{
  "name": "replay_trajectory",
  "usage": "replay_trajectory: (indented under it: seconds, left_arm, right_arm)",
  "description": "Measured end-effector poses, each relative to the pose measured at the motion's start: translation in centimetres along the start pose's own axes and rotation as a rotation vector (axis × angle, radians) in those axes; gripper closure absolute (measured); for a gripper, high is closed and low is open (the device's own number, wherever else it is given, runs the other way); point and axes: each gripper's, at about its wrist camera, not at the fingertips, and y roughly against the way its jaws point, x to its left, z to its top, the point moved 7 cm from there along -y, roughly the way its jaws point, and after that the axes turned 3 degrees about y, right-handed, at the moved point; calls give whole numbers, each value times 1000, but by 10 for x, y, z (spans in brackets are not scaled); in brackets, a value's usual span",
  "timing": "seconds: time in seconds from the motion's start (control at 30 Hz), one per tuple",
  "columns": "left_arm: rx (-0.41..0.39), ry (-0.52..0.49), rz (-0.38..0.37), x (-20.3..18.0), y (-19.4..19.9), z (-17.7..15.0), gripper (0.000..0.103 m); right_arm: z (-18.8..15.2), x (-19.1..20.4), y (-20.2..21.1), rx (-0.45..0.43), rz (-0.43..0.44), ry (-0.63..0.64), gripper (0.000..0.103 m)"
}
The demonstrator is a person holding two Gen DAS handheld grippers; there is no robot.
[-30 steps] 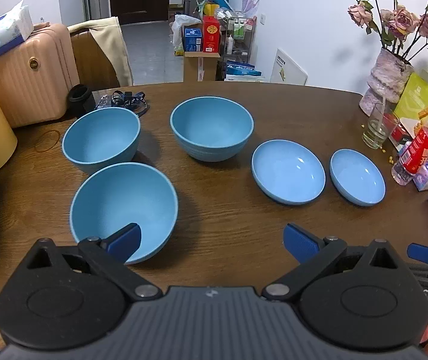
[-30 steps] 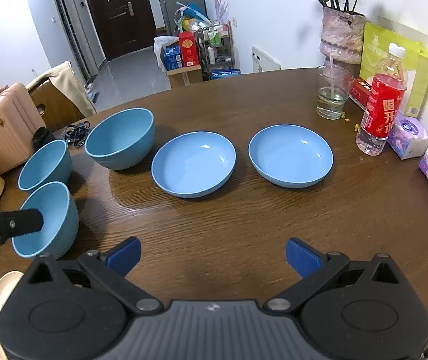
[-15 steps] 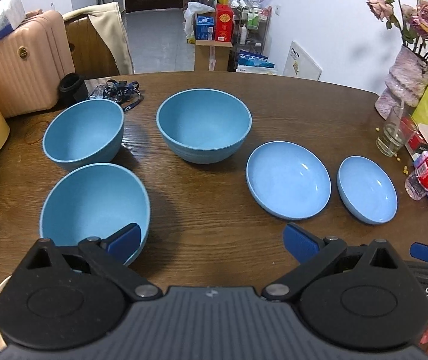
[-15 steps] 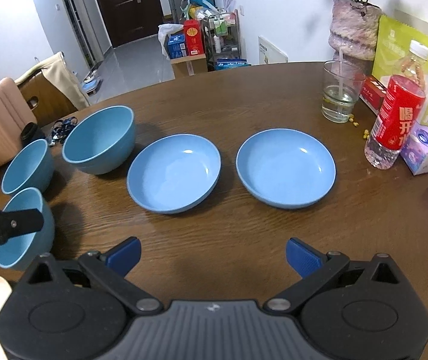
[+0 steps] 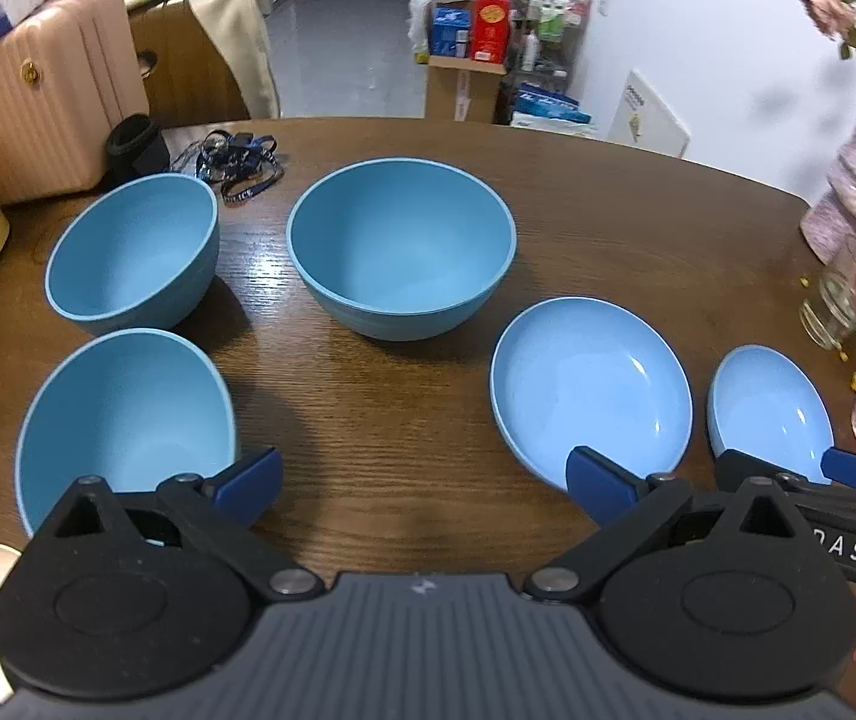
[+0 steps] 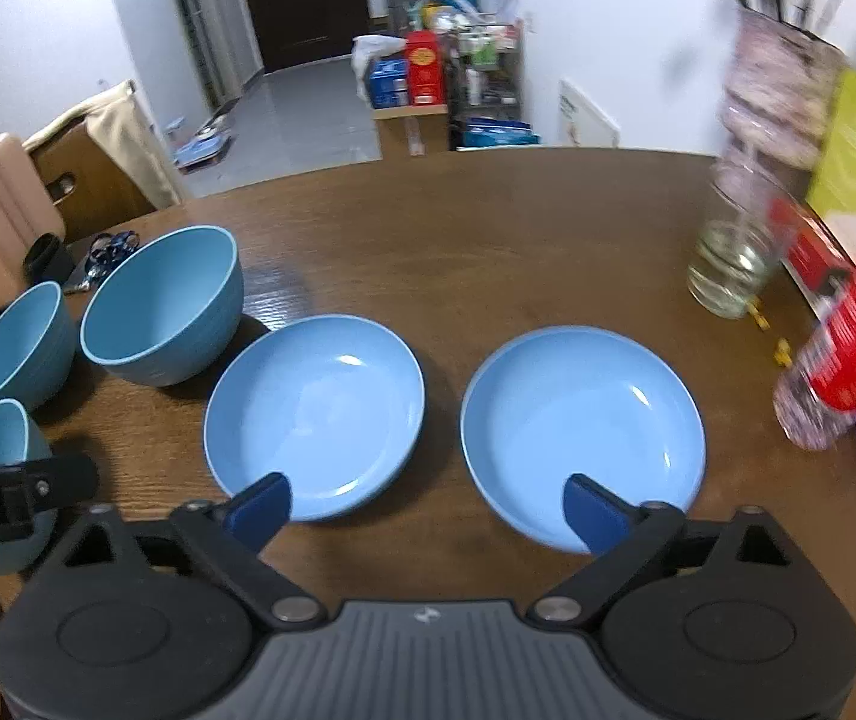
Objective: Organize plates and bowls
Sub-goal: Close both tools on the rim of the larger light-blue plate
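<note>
Plates (image 6: 314, 408) side by side near front edge of surface (image 6: 487, 240), bowls (image 5: 401, 243) toward left edge. Right gripper (image 6: 428, 501) nearest, jaws wide but closing, empty, straddling gap between plates. Left gripper (image 5: 422, 477) jaws wide, empty.

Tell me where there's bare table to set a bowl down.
Bare wood lies beyond the two plates, toward the table's far edge, left of the glass. The three bowls at left sit close together; the right edge is cluttered.

Round wooden table (image 5: 607, 228), three blue bowls (image 5: 401, 246), two blue plates (image 6: 314, 414)
</note>
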Motion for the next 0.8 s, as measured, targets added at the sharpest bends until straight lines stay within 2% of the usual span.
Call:
replay_trajectory:
  seconds: [0.33, 0.47, 0.63, 0.8]
  left_arm:
    - [40, 94, 41, -9, -35, 11, 3]
    - [67, 133, 42, -14, -49, 13, 9]
    - [90, 166, 44, -19, -62, 15, 18]
    - [121, 208, 53, -20, -75, 14, 25]
  right_arm:
    - [34, 5, -42, 24, 88, 105, 15]
    - [40, 6, -57, 51, 131, 126, 28]
    - [50, 3, -72, 72, 175, 139, 37]
    - [56, 2, -84, 88, 195, 147, 52]
